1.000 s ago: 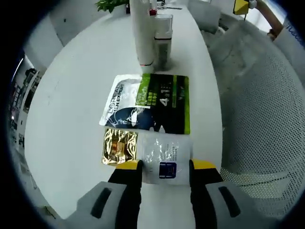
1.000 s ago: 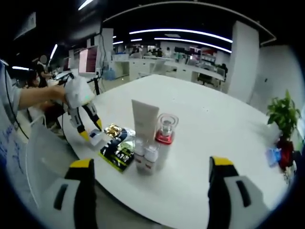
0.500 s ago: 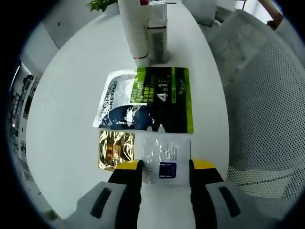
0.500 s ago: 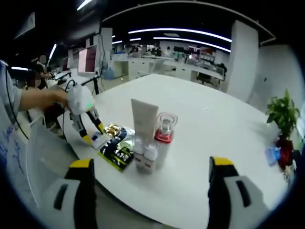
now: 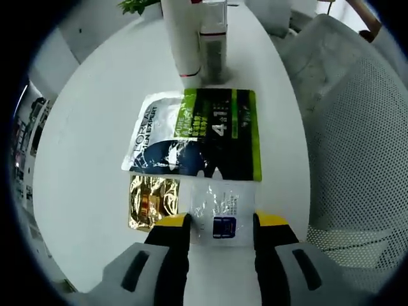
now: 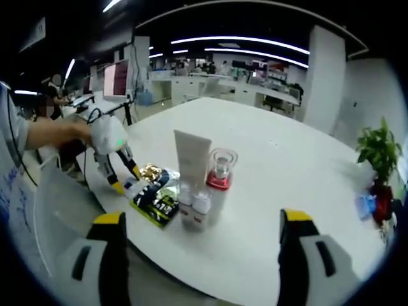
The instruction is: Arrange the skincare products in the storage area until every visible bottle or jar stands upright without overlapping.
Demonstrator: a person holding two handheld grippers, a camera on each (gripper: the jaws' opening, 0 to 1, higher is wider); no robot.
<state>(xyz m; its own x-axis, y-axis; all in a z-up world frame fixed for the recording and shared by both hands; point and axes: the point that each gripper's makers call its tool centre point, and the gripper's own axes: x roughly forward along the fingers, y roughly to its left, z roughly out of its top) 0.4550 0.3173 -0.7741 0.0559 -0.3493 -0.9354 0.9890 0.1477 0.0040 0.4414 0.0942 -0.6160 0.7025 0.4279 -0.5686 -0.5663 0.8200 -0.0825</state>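
**Both grippers spread wide, left one low, right one held back**

We see our left gripper pointing steeply down, its two yellow-tipped jaws set apart with a clear gap between them. From the right gripper view, that same left gripper hangs low with its tips angled downward, and a hand grips its white body from behind. Our right gripper is held level, its jaws spread far apart and gripping nothing.
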